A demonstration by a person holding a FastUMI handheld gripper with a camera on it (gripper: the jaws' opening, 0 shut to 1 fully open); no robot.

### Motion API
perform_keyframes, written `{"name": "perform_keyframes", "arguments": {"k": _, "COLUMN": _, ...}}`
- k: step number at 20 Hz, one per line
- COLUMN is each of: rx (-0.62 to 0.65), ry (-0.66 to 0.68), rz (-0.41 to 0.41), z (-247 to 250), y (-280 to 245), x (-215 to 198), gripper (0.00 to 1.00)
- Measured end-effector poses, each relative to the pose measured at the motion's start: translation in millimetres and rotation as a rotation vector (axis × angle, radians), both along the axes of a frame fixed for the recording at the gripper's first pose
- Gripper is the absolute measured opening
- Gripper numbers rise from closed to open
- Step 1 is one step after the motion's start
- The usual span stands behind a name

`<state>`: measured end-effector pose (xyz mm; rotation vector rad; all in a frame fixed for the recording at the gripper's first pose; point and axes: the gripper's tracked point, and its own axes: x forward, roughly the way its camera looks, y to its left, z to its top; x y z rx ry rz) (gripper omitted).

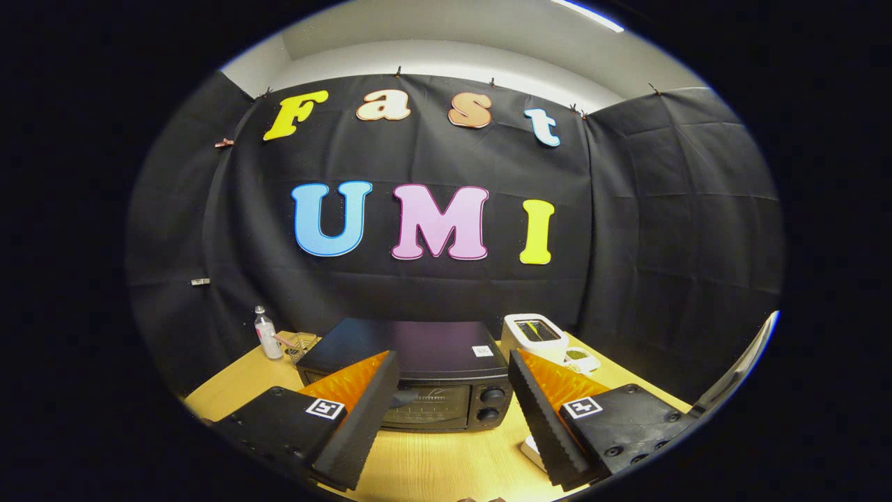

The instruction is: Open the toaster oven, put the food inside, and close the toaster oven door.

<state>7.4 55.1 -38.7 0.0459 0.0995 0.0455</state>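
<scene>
The tool (446, 404) hung released, its 2 fingers spread wide, aimed at the shut toaster oven (418, 380) on the bench (432, 460), seemingly for door access.

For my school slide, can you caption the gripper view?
Open gripper hovers before the closed black toaster oven on a wooden table.

Even overhead light, ceiling strip (587, 14) glaring; sheen on oven (411, 348) top; strong fisheye bending at edges; focus sharp.
</scene>
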Motion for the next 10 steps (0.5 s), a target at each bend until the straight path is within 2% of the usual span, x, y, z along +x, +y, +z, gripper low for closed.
{"name": "perform_keyframes", "arguments": {"k": 7, "rx": 0.042, "ry": 0.139, "rz": 0.03, "z": -36.1, "y": 31.6, "x": 26.5, "gripper": 0.98}}
{"name": "perform_keyframes", "arguments": {"k": 10, "rx": 0.022, "ry": 0.176, "rz": 0.053, "z": -53.4, "y": 49.5, "x": 40.3, "gripper": 0.98}}
